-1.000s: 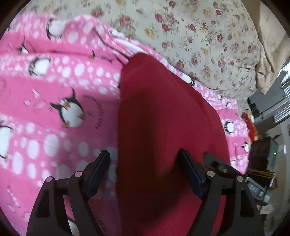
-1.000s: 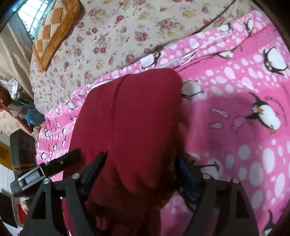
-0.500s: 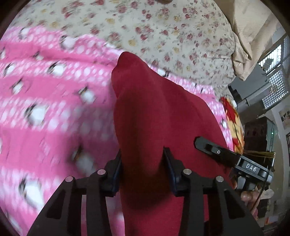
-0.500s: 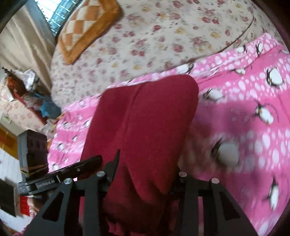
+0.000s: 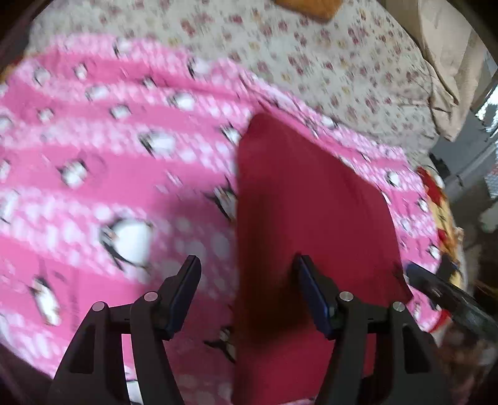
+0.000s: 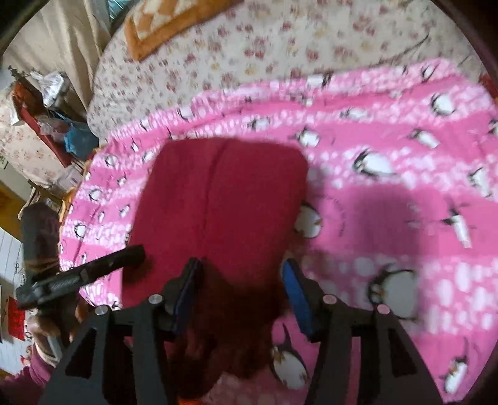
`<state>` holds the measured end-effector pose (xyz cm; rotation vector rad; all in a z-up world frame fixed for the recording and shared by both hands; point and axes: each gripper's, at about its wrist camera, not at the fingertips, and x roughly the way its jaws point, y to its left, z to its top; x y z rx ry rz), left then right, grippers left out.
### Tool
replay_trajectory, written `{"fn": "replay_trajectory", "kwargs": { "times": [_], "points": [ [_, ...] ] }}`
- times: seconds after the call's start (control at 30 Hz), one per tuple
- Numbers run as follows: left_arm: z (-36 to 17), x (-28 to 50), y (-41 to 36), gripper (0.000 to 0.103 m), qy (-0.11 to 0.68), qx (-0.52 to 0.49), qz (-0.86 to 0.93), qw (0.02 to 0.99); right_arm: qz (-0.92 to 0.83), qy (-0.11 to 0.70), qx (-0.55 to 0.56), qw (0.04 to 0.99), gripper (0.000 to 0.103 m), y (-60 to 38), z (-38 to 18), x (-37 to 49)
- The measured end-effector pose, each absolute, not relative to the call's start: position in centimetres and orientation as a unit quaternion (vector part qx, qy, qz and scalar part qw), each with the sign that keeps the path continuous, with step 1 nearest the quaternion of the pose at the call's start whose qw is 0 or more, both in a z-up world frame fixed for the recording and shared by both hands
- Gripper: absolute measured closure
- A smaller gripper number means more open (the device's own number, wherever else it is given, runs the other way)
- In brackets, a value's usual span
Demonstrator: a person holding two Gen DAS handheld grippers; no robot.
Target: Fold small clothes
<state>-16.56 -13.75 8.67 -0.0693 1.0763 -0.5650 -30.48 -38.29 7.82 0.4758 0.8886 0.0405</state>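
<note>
No writing can be read here: the other tool's body carries a pale label in each view, but blur smears it past reading. The only print you can make out is the penguin pattern on the pink blanket (image 5: 124, 174).

In your left wrist view, the dark red garment (image 5: 311, 218) lies flat on that blanket as a long folded strip. Its long axis runs from 6 o'clock, under the tool, up toward 12 o'clock, and its rounded far end points at about 12, stopping just short of the blanket's far edge. Beyond that edge lies the floral bedspread (image 5: 342, 62).

Your left gripper (image 5: 249, 277) has its jaws parting. The garment's left edge runs up through the gap between them, but neither pad presses on the cloth, so it has hold of nothing. The right finger (image 5: 314, 296) stands over the red cloth, the left finger over the pink blanket.

In your right wrist view the same garment (image 6: 224, 202) fills the centre, long axis again from 6 to 12 o'clock, with a lengthwise crease down its middle and its far end squared off near the blanket's edge (image 6: 389, 149). Your right gripper (image 6: 241, 280) is also opening. The near end of the garment lies bunched between the fingers; I cannot tell whether the pads touch it. At 8 o'clock the left tool reaches in beside the garment. An orange checked cushion (image 6: 162, 25) sits at 11 o'clock on the bedspread.
</note>
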Motion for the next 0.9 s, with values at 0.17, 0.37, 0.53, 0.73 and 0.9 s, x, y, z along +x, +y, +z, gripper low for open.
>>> {"fn": "replay_trajectory", "kwargs": {
  "times": [0.17,0.37,0.53,0.73,0.9],
  "points": [
    [9.0,-17.0,-14.0,0.059,0.497,-0.015,-0.253,0.83,0.061,0.399,0.171,0.899,0.048,-34.7,11.1,-32.7],
    [7.3,-18.7,-15.6,0.059,0.485,0.022,-0.232,0.843,0.057,0.444,0.096,0.889,0.068,-30.6,7.8,-31.8],
    [7.4,-19.6,-16.2,0.059,0.467,0.044,-0.225,0.854,0.034,0.456,0.117,0.881,0.076,-31.4,5.5,-32.3],
    [8.0,-20.4,-15.8,0.059,0.455,0.042,-0.209,0.865,0.038,0.437,0.169,0.883,0.061,-32.2,7.4,-33.3],
    [9.0,-21.2,-15.7,0.059,0.439,0.068,-0.195,0.874,0.012,0.424,0.155,0.892,0.052,-31.6,8.9,-33.2]
  ]
}}
